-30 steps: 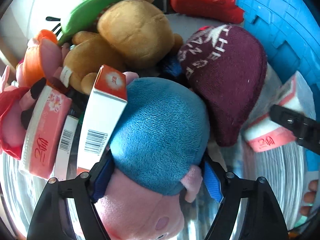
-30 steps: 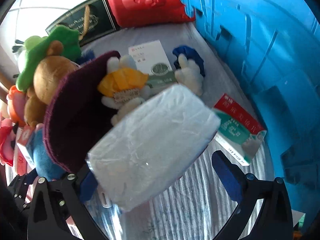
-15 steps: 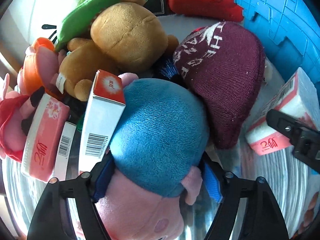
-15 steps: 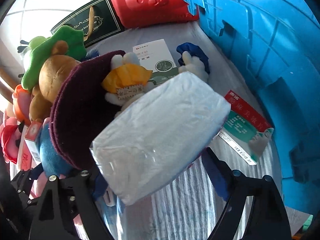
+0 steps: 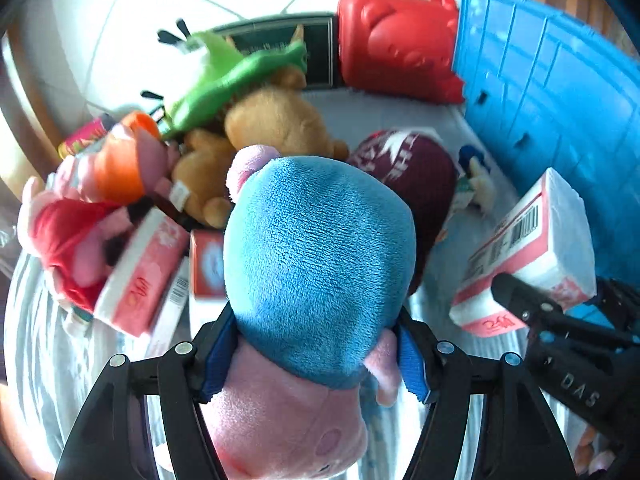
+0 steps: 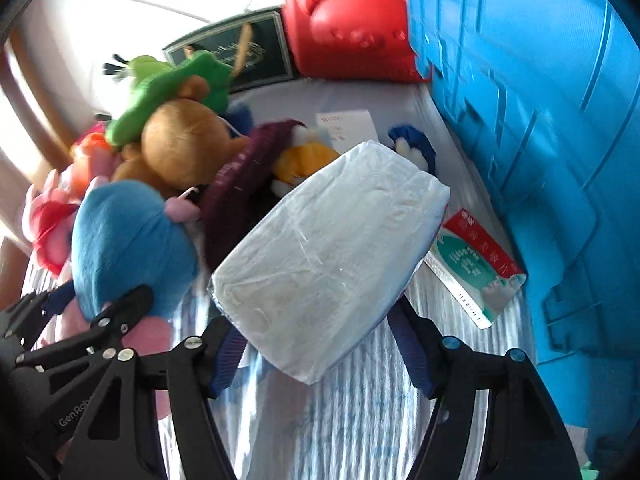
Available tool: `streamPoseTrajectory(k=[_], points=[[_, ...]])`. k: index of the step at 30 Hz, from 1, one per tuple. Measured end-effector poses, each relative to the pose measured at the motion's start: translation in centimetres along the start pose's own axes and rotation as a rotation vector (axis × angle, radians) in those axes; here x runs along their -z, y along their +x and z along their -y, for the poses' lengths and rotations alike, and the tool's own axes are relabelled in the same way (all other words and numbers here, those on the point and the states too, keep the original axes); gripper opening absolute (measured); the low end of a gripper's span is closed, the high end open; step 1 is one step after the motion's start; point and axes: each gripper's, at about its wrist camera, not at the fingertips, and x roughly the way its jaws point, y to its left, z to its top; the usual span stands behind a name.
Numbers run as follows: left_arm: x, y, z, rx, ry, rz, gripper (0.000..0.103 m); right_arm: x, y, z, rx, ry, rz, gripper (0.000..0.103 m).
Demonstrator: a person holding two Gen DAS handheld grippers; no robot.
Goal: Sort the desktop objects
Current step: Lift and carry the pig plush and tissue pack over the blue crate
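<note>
My left gripper [image 5: 316,356] is shut on a blue-and-pink pig plush [image 5: 316,252], lifted above the pile; the same plush [image 6: 128,240] shows at the left of the right wrist view. My right gripper [image 6: 324,340] is shut on a wrapped white tissue pack [image 6: 328,248], held up over the striped cloth. In the left wrist view that tissue pack [image 5: 532,244] shows its pink barcode side at the right. Below lie a maroon knit hat [image 5: 416,172], a brown bear plush [image 5: 276,124] and a green plush [image 5: 224,76].
A tall blue crate [image 6: 540,120] walls off the right. A red bear-faced case [image 6: 352,28] and a dark box [image 6: 236,56] stand at the back. A red-green packet [image 6: 476,268] lies by the crate. Pink tissue boxes [image 5: 140,276] and red-pink plush toys [image 5: 76,236] crowd the left.
Both grippers have risen, each keeping its load. The pig plush has come up off the pile, and the tissue pack has lifted and swung toward the blue crate.
</note>
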Motion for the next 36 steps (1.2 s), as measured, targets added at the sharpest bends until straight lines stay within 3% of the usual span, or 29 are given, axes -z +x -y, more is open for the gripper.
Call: streamPoseTrajectory(k=[14, 29, 36], points=[[2.6, -9.5, -0.5, -0.084, -0.105, 0.153, 0.069, 0.0, -8.8, -2.4, -0.105, -0.177, 0.138, 0.067], [5.2, -18.4, -3.7, -0.074, -0.119, 0.301, 0.069, 2.6, -19.4, -5.3, -0.062, -0.196, 0.286, 0.067], [5.0, -21.9, -2.6, -0.082, -0.118, 0.384, 0.070, 2.9, -25.0, -3.3, -0.040, -0.181, 0.394, 0.067]])
